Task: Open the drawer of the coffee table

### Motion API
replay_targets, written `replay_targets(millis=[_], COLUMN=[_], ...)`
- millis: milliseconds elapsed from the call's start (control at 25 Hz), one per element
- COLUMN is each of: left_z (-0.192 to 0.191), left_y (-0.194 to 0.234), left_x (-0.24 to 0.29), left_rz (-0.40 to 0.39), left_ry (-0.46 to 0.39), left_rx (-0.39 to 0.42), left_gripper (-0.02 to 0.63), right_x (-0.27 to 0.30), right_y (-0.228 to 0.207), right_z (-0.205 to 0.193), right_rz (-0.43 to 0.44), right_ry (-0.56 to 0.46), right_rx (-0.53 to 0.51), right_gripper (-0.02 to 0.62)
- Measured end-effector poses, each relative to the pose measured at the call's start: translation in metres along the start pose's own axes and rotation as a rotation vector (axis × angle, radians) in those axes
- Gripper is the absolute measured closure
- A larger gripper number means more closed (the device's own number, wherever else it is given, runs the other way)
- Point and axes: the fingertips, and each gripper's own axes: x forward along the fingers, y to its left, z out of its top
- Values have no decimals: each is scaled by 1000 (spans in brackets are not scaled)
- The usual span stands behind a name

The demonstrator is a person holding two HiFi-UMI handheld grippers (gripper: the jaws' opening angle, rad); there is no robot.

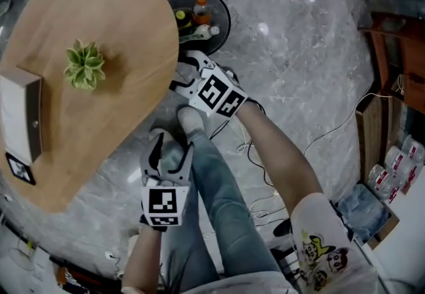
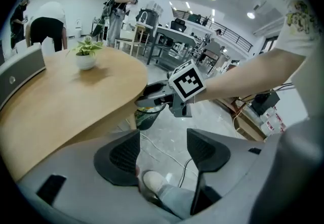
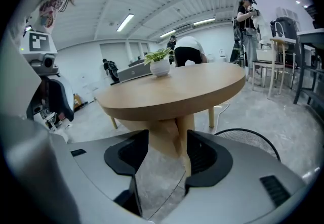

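My left hand-held gripper (image 2: 163, 149) and right hand-held gripper (image 3: 167, 153) were spread, empty, beside the round worktop (image 1: 116, 10); no drawer showed, so I risked clamping the rim instead.

Coffee table (image 1: 106, 7) is seen standing upright on the grey floor (image 1: 299, 54) at the head view's upper left, with a rounded light-wood top, a thick plain edge and light-wood legs (image 3: 169, 137) underneath; its drawer cannot be made out
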Motion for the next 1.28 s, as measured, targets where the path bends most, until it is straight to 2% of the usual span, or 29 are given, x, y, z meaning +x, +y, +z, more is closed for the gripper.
replay_targets(millis=[200, 440, 840, 1120, 1280], left_z=[-18, -28, -7, -1, 3], left_y=[13, 12, 14, 21, 24], left_x=[-4, -12, -10, -18, -21], left_rz=[10, 6, 13, 25, 32], left_ry=[10, 18, -31, -36, -41], left_rx=[-41, -44, -51, -56, -67], left_gripper=[337, 337, 338, 339, 339], right_x=[14, 15, 9, 8, 8], right_y=[3, 3, 5, 4, 7], right_z=[0, -5, -6, -8, -8], right_rz=[66, 130, 202, 310, 348], right_ry=[10, 102, 126, 189, 197], right_rx=[-61, -182, -293, -448, -464], right_gripper=[391, 436, 482, 510, 512])
